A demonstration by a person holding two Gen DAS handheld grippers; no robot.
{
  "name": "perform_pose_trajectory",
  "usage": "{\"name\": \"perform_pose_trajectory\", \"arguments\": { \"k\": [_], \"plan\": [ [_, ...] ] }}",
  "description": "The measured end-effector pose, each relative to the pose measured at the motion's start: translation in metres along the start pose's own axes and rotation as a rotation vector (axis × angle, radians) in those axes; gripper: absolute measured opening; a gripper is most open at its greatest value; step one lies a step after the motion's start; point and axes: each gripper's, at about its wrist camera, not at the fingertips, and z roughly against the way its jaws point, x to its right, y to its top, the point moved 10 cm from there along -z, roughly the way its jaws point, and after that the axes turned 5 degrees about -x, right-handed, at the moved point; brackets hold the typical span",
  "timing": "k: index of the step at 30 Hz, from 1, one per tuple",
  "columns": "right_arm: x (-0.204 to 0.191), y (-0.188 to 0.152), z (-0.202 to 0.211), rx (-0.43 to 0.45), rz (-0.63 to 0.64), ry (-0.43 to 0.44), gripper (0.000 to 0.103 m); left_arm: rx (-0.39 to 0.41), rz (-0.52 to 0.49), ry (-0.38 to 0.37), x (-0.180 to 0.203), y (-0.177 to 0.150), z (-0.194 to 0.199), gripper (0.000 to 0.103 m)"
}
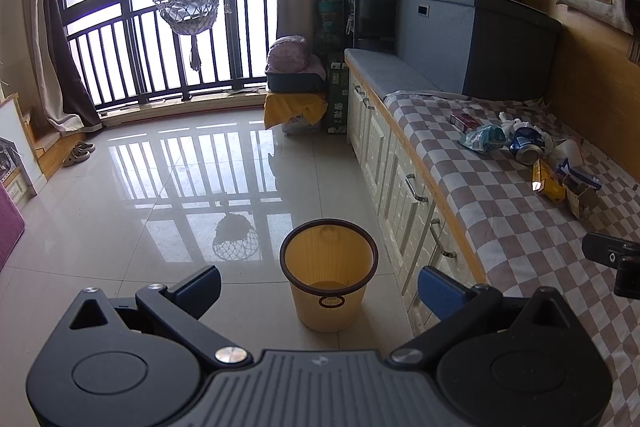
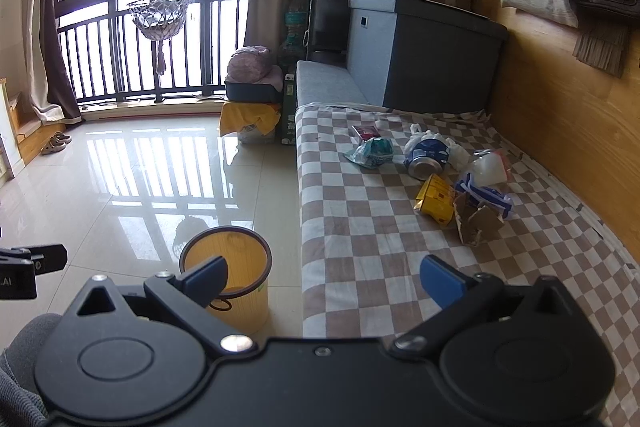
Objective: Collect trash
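A yellow waste bin (image 1: 329, 273) (image 2: 228, 267) stands on the tiled floor beside the bench; it looks empty. Trash lies in a heap on the checkered cloth (image 2: 360, 227): a crushed blue can (image 2: 426, 157) (image 1: 528, 146), a teal wrapper (image 2: 372, 151) (image 1: 482, 138), a yellow carton (image 2: 436, 201) (image 1: 548, 181), torn cardboard (image 2: 478, 221), a red packet (image 2: 366, 131) and white plastic (image 2: 490, 167). My left gripper (image 1: 320, 289) hangs open over the floor just in front of the bin. My right gripper (image 2: 324, 281) is open above the bench's near edge, well short of the heap.
A grey storage box (image 2: 424, 55) with a black tub and a carton on top blocks the bench's far end. Wood panelling (image 2: 560, 131) runs along the right. White drawers (image 1: 400, 179) front the bench. Shoes (image 1: 78, 153) and a covered stool (image 1: 294, 105) sit near the window.
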Motion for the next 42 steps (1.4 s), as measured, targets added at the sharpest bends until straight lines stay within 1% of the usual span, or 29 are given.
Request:
{"name": "perform_pose_trajectory", "arguments": {
  "k": [42],
  "plan": [
    [0.0032, -0.0002, 0.0007, 0.0, -0.001, -0.004, 0.103, 0.003, 0.001, -0.002, 0.0005, 0.0004, -0.0001, 0.103]
  ]
}}
